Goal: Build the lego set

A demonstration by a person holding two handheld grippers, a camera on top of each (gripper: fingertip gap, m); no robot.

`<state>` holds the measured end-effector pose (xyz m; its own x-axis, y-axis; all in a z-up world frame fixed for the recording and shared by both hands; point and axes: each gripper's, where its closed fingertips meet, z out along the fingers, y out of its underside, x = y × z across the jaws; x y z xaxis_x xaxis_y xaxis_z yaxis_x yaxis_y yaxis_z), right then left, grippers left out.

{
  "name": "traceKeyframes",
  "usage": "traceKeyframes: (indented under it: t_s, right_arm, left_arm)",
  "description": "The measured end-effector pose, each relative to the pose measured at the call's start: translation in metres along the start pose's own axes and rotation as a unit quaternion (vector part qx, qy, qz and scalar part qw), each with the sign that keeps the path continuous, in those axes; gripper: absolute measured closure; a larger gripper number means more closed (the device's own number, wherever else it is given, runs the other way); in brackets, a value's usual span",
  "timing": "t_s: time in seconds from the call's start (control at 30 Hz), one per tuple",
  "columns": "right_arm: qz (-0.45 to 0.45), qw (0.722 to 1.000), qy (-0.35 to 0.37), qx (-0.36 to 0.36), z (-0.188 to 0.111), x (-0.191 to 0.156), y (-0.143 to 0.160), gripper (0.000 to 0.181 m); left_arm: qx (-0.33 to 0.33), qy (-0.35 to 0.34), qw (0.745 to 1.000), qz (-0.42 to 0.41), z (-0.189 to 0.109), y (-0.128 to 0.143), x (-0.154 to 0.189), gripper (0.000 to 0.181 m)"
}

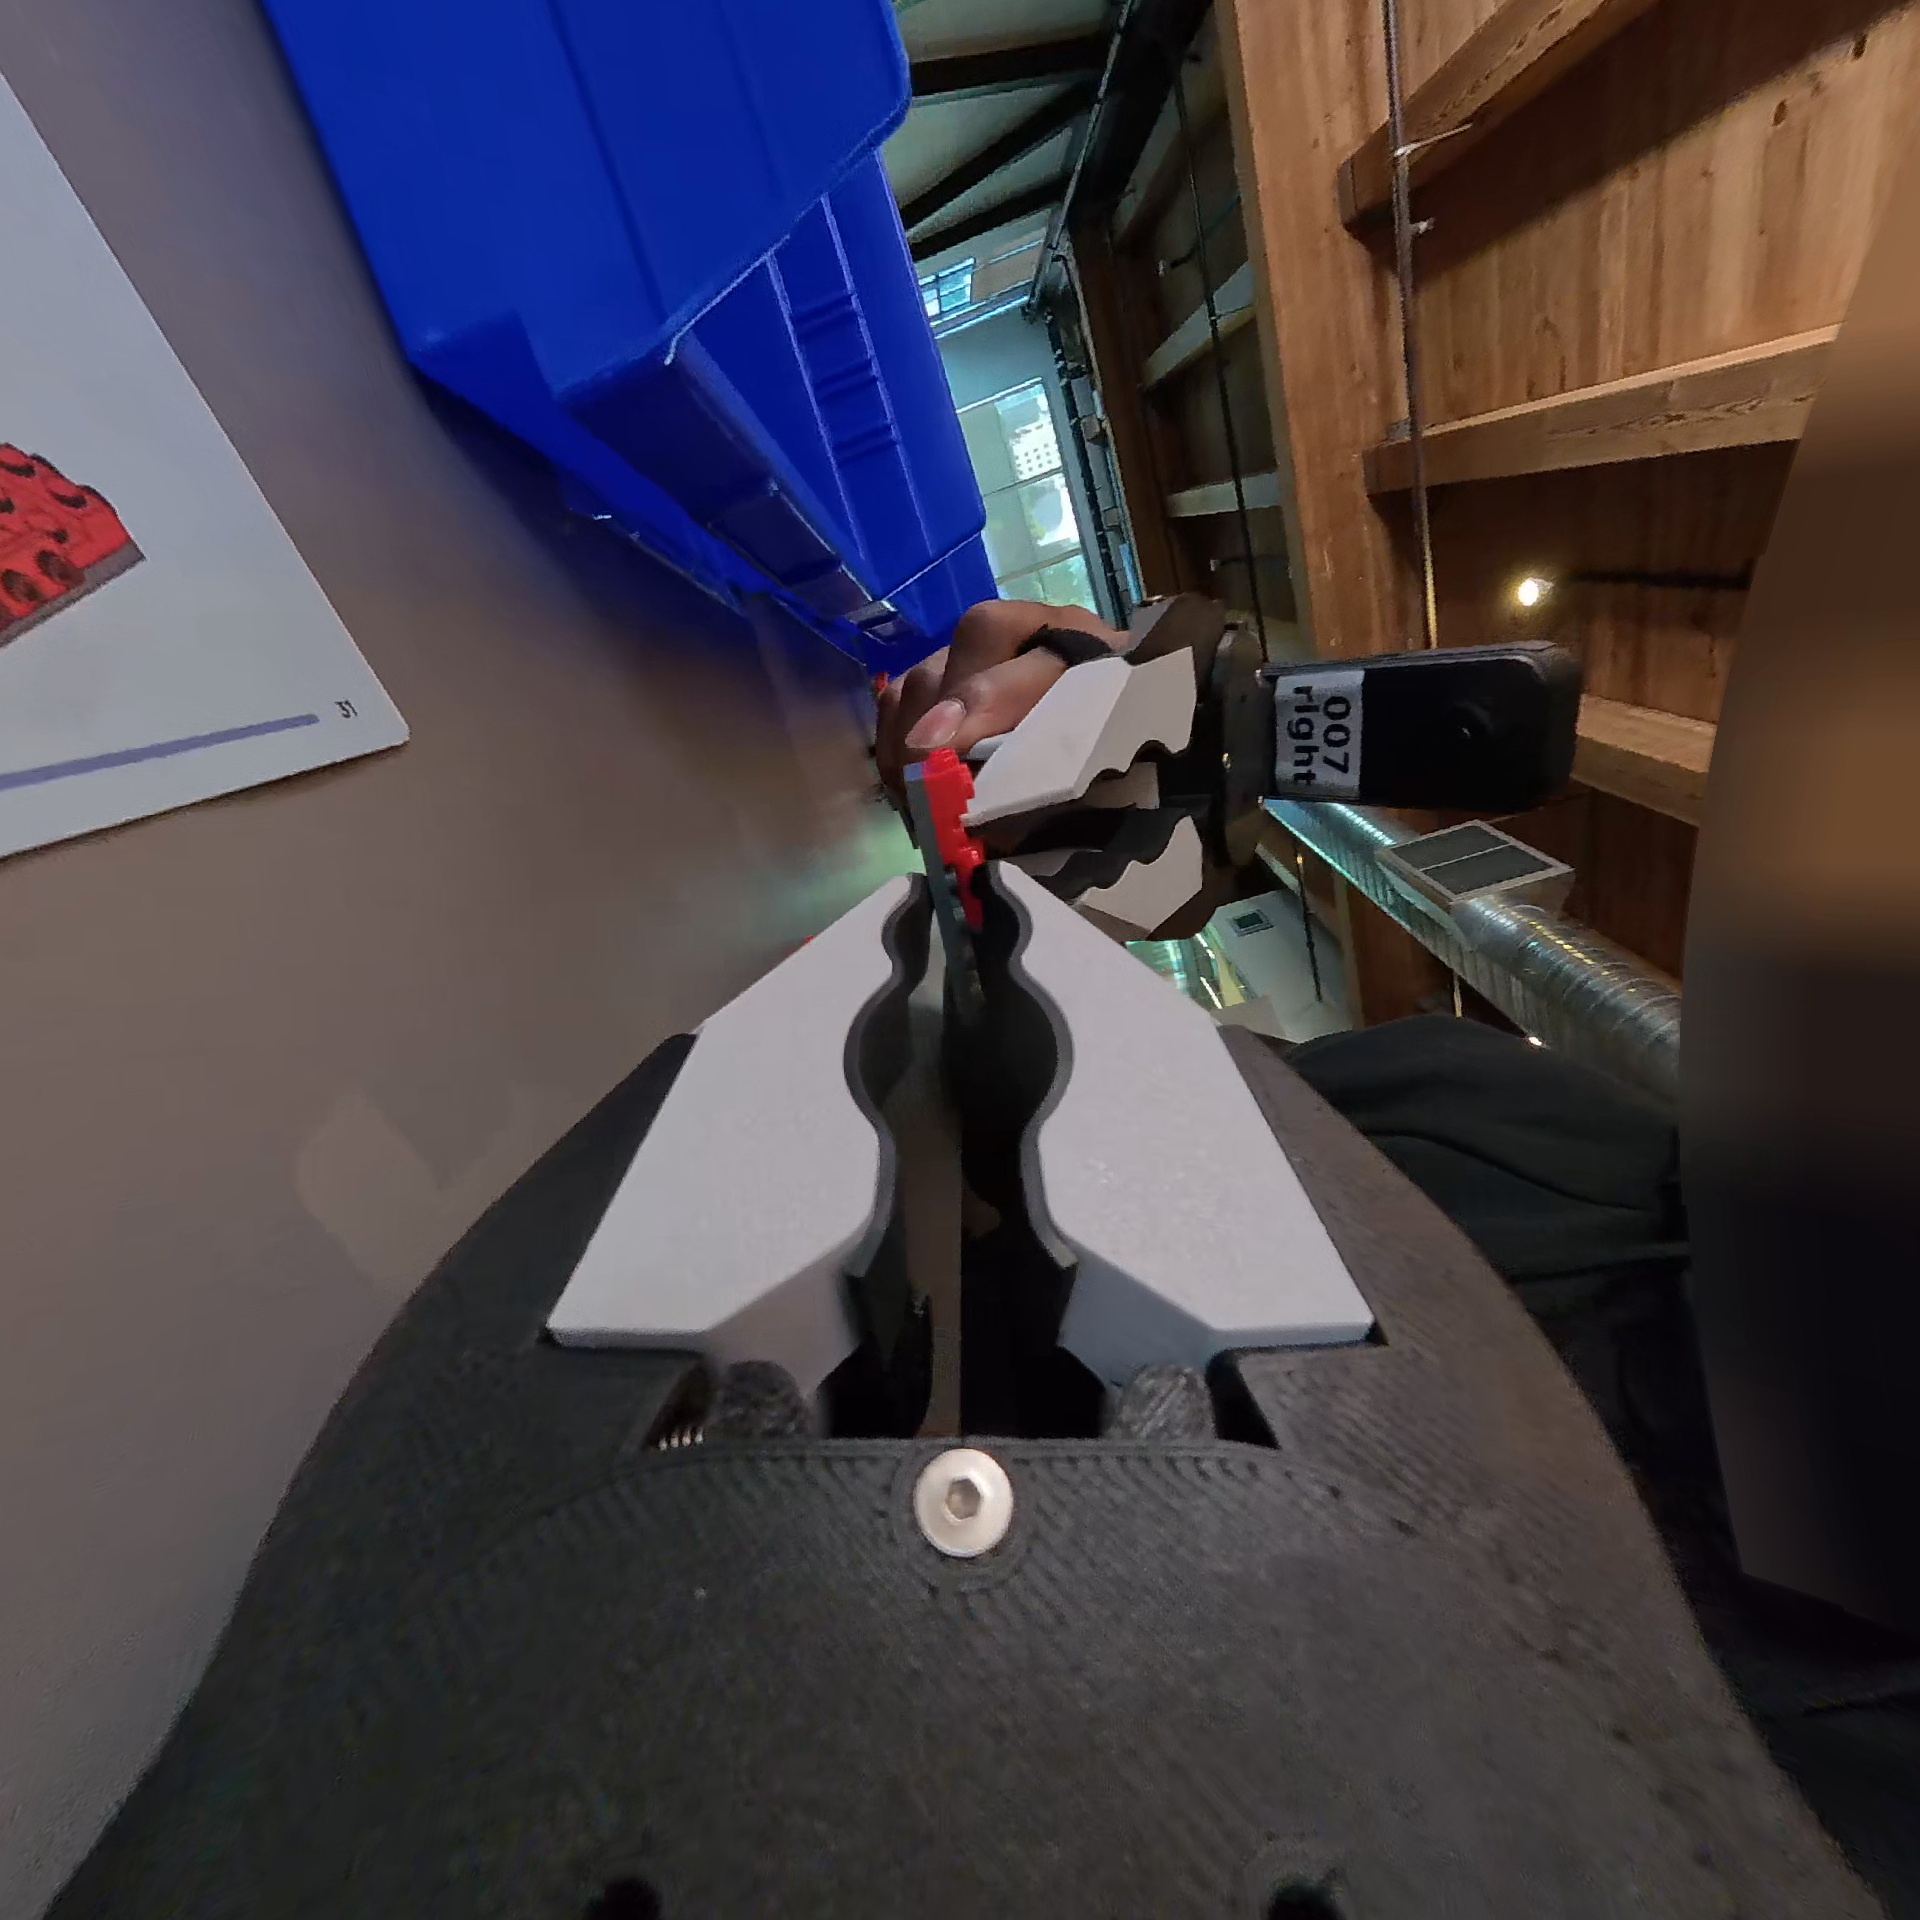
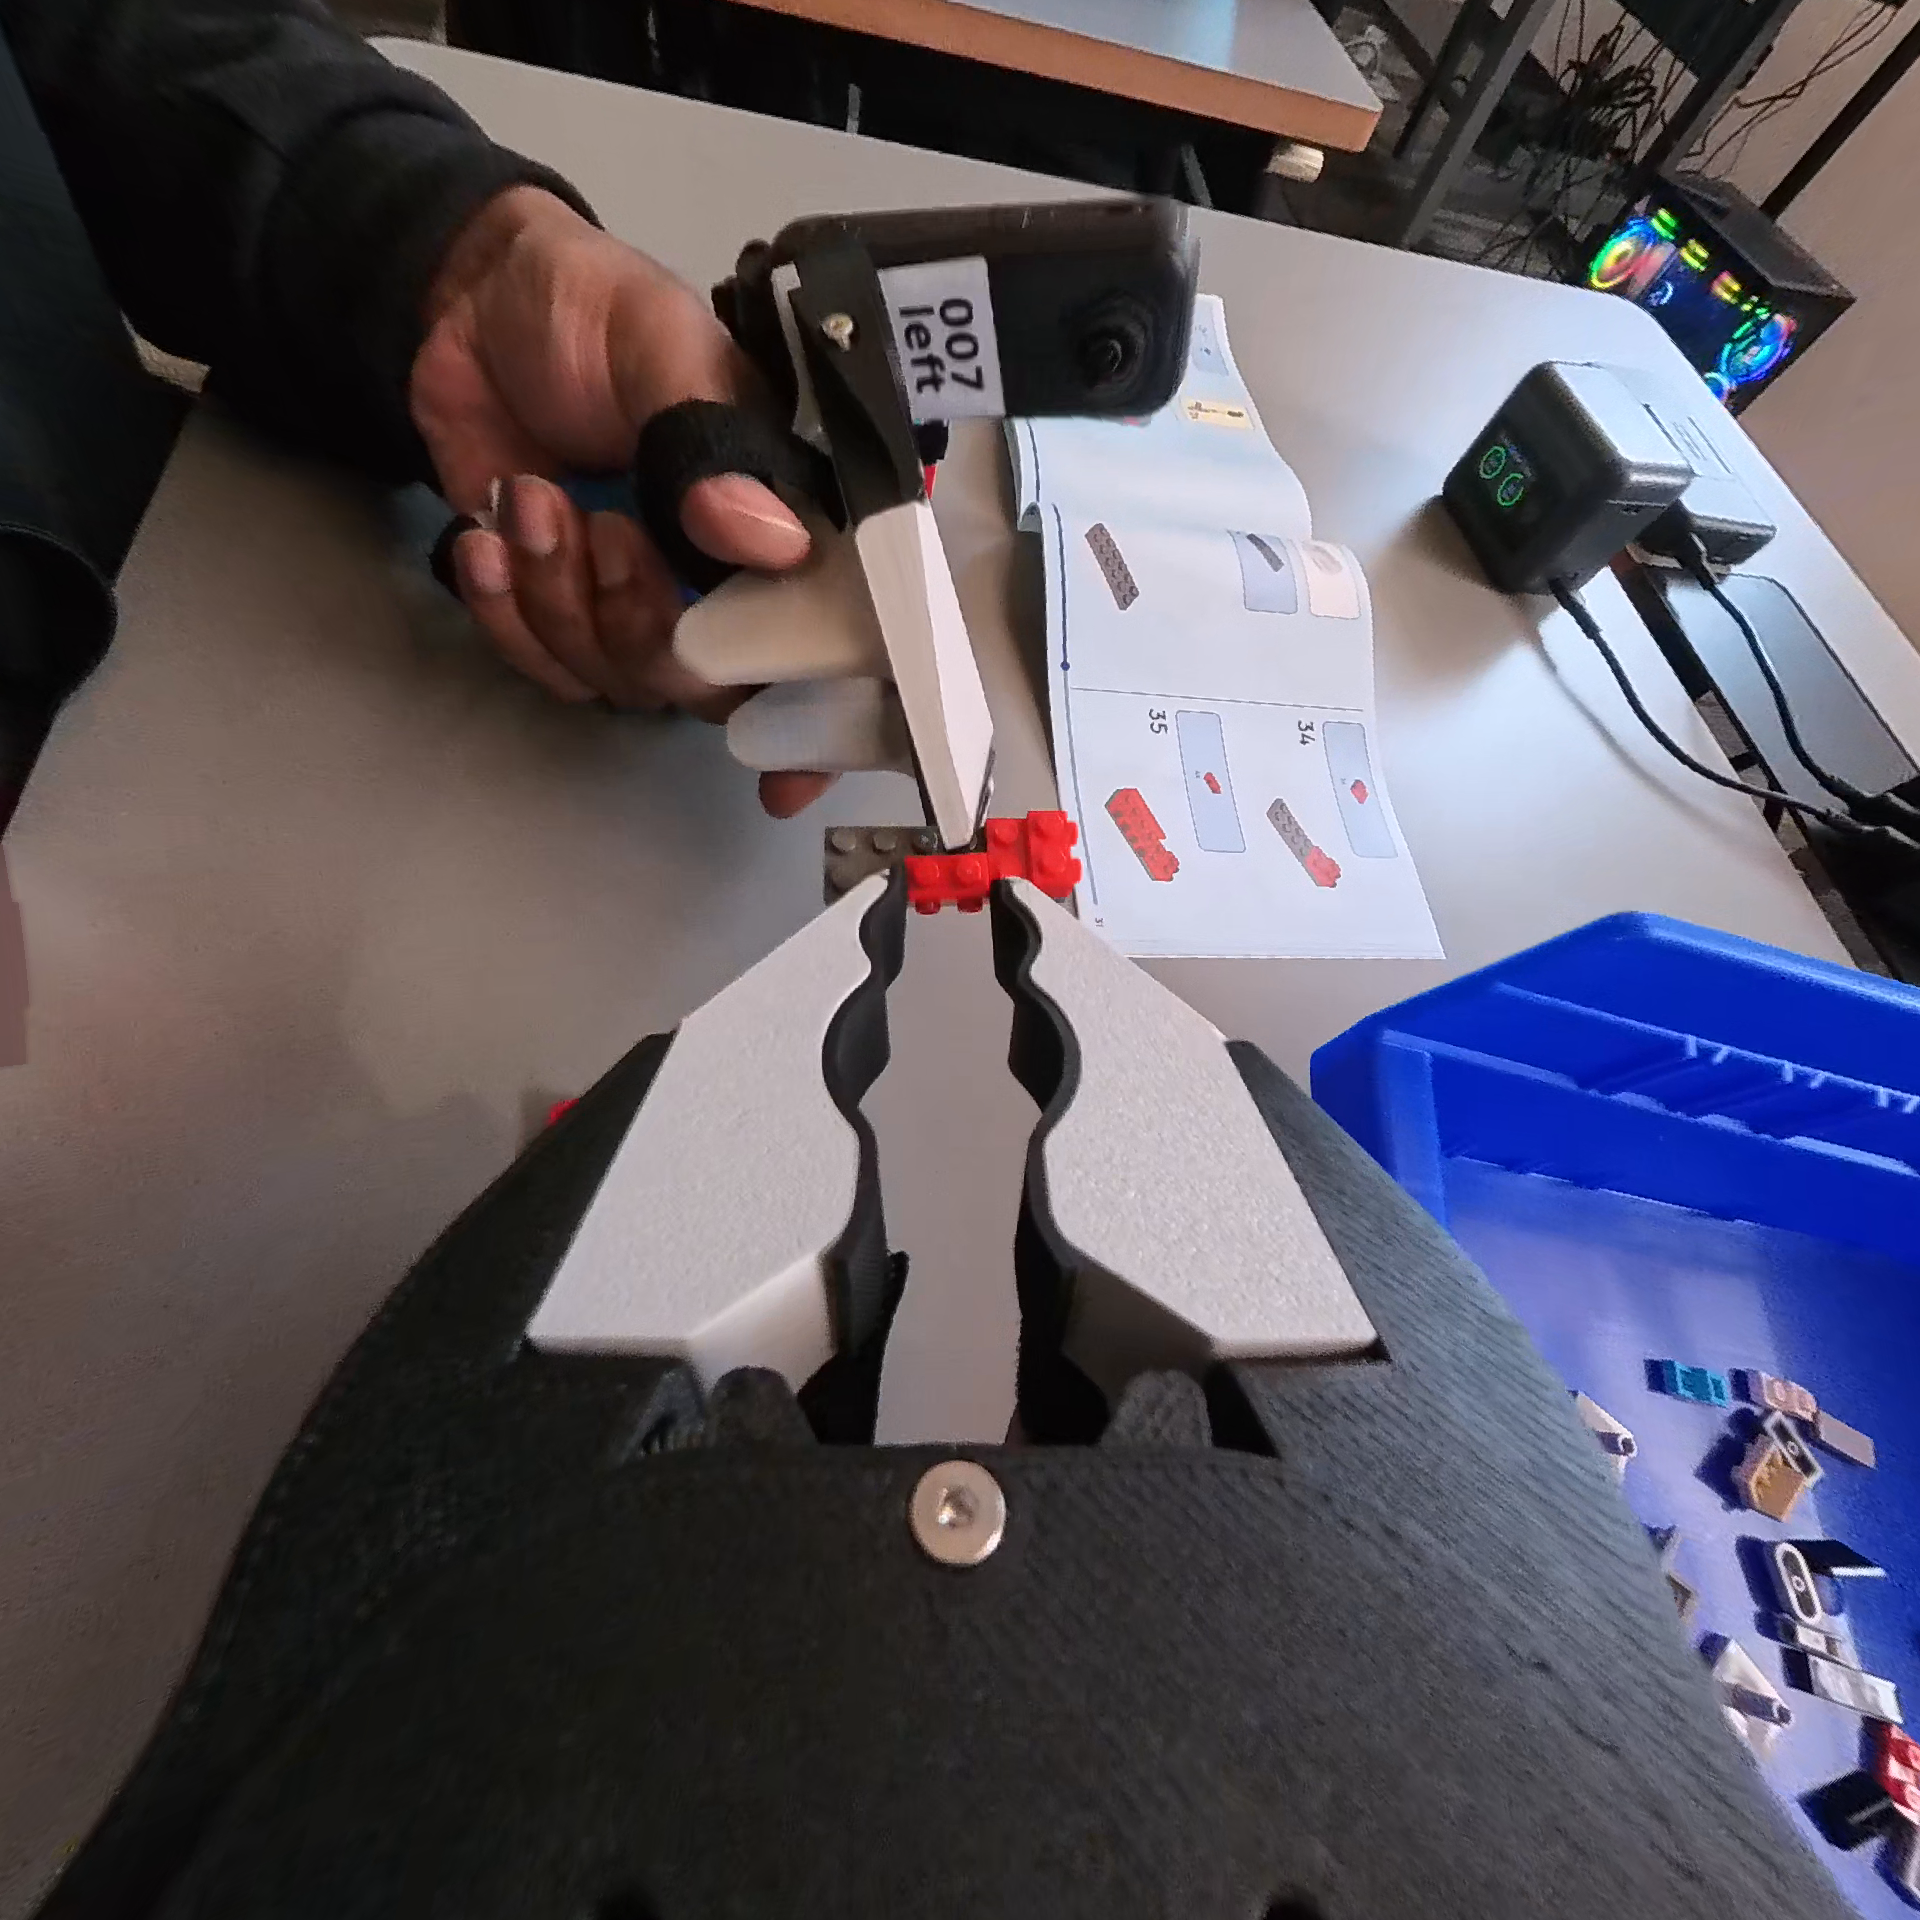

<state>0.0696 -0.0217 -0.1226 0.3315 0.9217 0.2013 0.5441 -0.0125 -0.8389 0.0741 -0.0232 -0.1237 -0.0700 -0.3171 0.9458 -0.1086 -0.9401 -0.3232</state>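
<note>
Your right gripper (image 2: pixel 948 902) fills the near foreground, its fingertips pinching a red brick (image 2: pixel 948 879) that sits on the grey plate (image 2: pixel 871 854). Your left gripper (image 1: pixel 961 894) clamps that plate edge-on, holding the small assembly above the grey table (image 2: pixel 312 935). Beside it lie the open instruction booklet (image 2: pixel 1226 675) and a blue bin (image 2: pixel 1621 1143) of loose pieces (image 2: pixel 1787 1558).
</note>
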Motion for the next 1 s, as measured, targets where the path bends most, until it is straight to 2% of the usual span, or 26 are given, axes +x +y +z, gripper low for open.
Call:
traceKeyframes:
  t_s: [0.37,0.47,0.63,0.73,1.0]
  right_arm:
    - [-0.032,0.999,0.025,-0.034,0.007,0.001,0.006,0.165]
    - [-0.031,0.999,0.029,-0.026,0.006,0.002,0.003,0.165]
    - [-0.010,0.999,0.033,0.023,-0.002,0.006,-0.013,0.165]
    - [-0.011,0.999,0.035,0.028,-0.003,0.006,-0.014,0.165]
    - [-0.049,0.997,0.052,-0.001,0.002,0.005,-0.008,0.165]
  left_arm:
    - [0.005,-0.067,0.995,0.070,-0.003,-0.001,-0.011,0.175]
    - [0.011,-0.063,0.995,0.077,-0.004,-0.003,-0.009,0.175]
    - [0.035,0.000,0.998,0.060,-0.004,-0.010,0.008,0.176]
    - [0.036,0.016,0.998,0.053,-0.004,-0.010,0.011,0.176]
    - [0.023,-0.013,0.996,0.081,-0.004,-0.008,0.005,0.175]
